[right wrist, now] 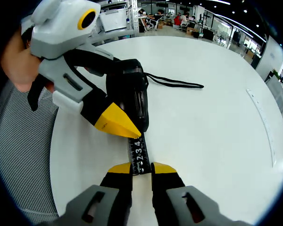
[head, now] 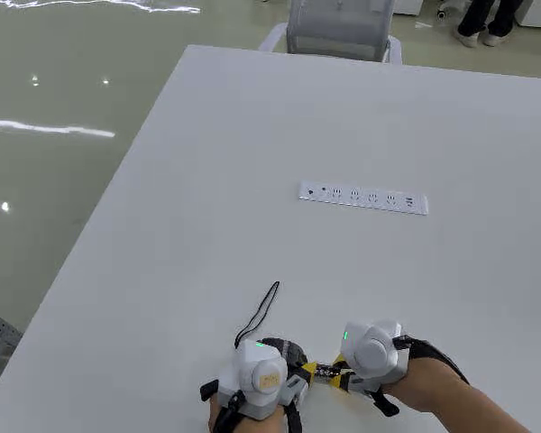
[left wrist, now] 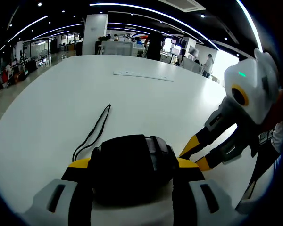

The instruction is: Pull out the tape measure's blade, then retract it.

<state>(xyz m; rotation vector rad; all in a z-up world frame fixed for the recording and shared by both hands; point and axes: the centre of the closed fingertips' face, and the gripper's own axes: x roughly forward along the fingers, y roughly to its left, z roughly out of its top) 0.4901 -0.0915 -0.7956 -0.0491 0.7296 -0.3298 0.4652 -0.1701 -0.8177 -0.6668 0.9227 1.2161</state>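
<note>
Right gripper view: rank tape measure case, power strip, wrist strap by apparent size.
1. Tape measure case: largest, though it's also nearest the camera.
2. Power strip: a long thin sliver at the fisheye edge.
3. Wrist strap: shorter, equally thin.

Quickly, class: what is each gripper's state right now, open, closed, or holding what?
Left gripper: closed on the black rounded tape measure case.
Right gripper: closed on the end of the dark numbered blade, which is a short way out of the case.

tape measure (head: 282,350) on table (head: 252,180), power strip (head: 363,198) beyond it, chair (head: 340,27) behind
</note>
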